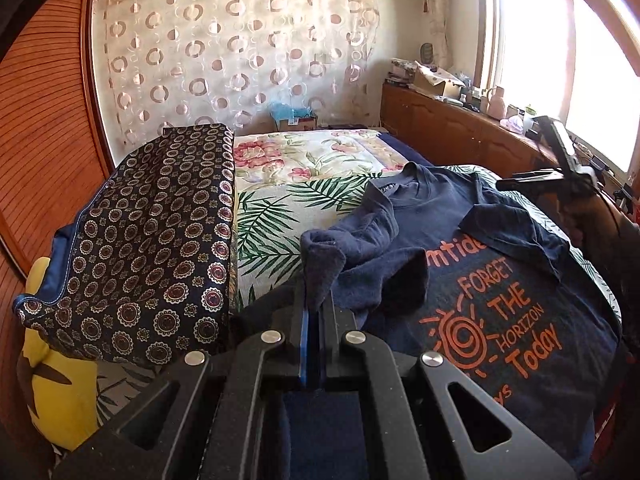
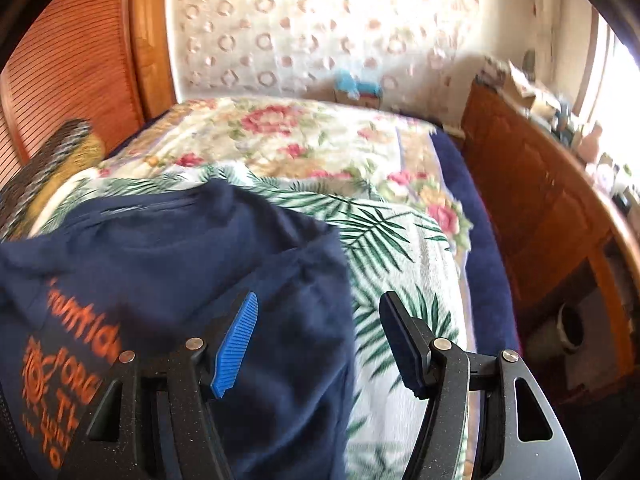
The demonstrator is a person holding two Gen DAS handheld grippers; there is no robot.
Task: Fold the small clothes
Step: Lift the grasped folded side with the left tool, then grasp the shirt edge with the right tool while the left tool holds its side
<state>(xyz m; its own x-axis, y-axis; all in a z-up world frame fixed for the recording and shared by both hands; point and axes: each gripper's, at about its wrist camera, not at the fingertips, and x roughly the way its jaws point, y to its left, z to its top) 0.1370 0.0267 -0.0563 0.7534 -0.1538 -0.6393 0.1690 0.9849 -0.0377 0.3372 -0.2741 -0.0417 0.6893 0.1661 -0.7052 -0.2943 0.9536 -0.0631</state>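
A navy T-shirt (image 1: pixel 500 280) with orange print lies on the leaf-patterned bedspread (image 1: pixel 272 208), its sleeves partly folded inward. My left gripper (image 1: pixel 314 300) is shut on a fold of the shirt's left sleeve, the cloth sticking up between the pads. The right gripper (image 1: pixel 560 160) shows at the far right of the left wrist view, held by a hand above the shirt's right side. In the right wrist view the right gripper (image 2: pixel 318 320) stands open above the shirt's (image 2: pixel 180 248) right edge, nothing between its fingers. That view is blurred.
A dark patterned cushion (image 1: pixel 152 240) and a yellow pillow (image 1: pixel 60 392) lie at the bed's left side. A floral blanket (image 1: pixel 320 152) covers the far half of the bed. A wooden cabinet (image 1: pixel 460 128) with clutter on top runs along the right, under the window.
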